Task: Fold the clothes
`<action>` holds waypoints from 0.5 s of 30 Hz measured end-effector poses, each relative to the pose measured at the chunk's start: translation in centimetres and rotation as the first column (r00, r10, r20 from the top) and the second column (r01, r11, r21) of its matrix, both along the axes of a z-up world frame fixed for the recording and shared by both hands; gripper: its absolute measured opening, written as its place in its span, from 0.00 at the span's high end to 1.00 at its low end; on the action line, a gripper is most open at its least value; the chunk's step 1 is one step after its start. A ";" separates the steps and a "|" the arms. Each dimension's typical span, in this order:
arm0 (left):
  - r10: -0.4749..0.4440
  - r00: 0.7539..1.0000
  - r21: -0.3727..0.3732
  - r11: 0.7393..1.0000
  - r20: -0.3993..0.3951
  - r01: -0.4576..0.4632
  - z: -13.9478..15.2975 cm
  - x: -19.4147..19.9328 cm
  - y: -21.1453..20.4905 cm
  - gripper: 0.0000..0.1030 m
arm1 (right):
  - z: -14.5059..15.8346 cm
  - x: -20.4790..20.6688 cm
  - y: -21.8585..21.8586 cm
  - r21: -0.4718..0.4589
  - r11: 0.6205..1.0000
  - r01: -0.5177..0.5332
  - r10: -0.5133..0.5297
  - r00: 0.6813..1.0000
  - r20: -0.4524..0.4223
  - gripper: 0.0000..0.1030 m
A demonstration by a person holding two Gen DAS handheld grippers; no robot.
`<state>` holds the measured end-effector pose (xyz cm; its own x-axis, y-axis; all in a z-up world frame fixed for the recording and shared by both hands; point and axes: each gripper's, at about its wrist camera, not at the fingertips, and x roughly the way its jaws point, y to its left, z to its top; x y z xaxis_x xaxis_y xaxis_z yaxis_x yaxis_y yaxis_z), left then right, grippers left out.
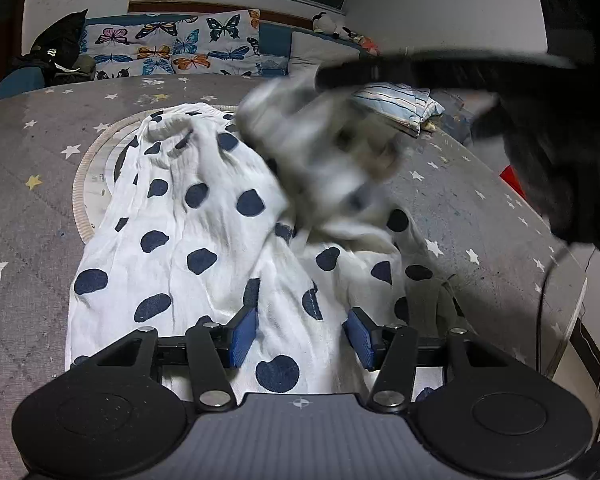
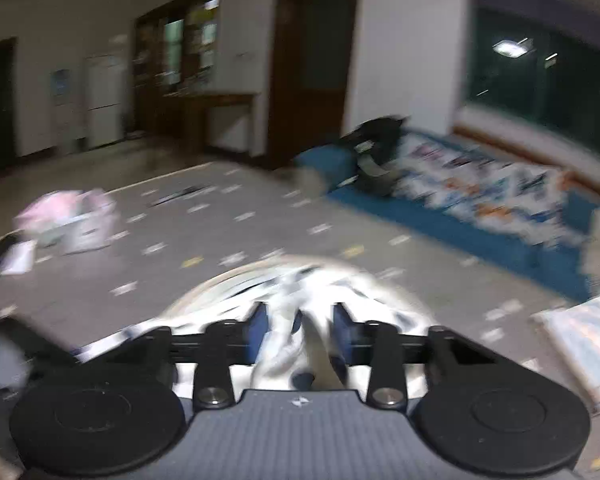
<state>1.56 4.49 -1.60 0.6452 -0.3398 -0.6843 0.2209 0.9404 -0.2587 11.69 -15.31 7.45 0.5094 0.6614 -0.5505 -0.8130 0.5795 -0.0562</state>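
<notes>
A white garment with dark blue dots (image 1: 204, 220) lies crumpled on the grey star-print table (image 1: 32, 220). My left gripper (image 1: 302, 336) hovers low over its near end, and its blue pads stand apart with the cloth passing under and between them. A blurred bunch of the same garment (image 1: 320, 152) is raised at the far right, just below a black finger (image 1: 364, 70) of my right tool. In the right wrist view, which is motion-blurred, my right gripper (image 2: 300, 328) has its pads apart, with a loose fold of the garment (image 2: 288, 280) standing between them.
A round white disc (image 1: 96, 168) lies under the garment. A folded striped cloth (image 1: 400, 100) (image 2: 580, 344) sits at the table's far right. A pink bundle (image 2: 72, 220) rests on the far left. Beyond the table are a butterfly pillow (image 1: 172, 48) and a blue sofa (image 2: 460, 220).
</notes>
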 end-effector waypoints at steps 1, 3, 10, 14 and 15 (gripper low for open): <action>-0.001 1.000 0.000 1.000 -0.001 0.001 0.0 0.0 0.0 0.47 | -0.4 -0.4 0.2 -0.006 1.000 -0.029 0.029 0.999 -0.028 0.64; -0.004 1.000 0.000 1.000 -0.001 0.004 0.1 0.0 0.0 0.46 | -1.0 -0.8 0.0 -0.002 0.998 -0.062 0.062 0.994 -0.088 0.63; -0.008 1.000 -0.007 1.000 0.004 0.008 0.0 0.0 -0.1 0.37 | -1.8 2.8 -3.6 0.035 0.993 0.116 -0.108 0.978 -0.177 0.64; 0.000 1.000 0.000 1.000 0.005 0.000 0.0 0.1 -0.1 0.28 | -4.4 6.3 -6.0 -0.031 0.962 0.270 -0.270 0.938 -0.215 0.64; 0.001 1.000 0.000 1.000 0.005 -0.001 0.0 0.1 -0.1 0.27 | -5.2 6.9 -6.3 -0.046 0.955 0.292 -0.294 0.928 -0.230 0.64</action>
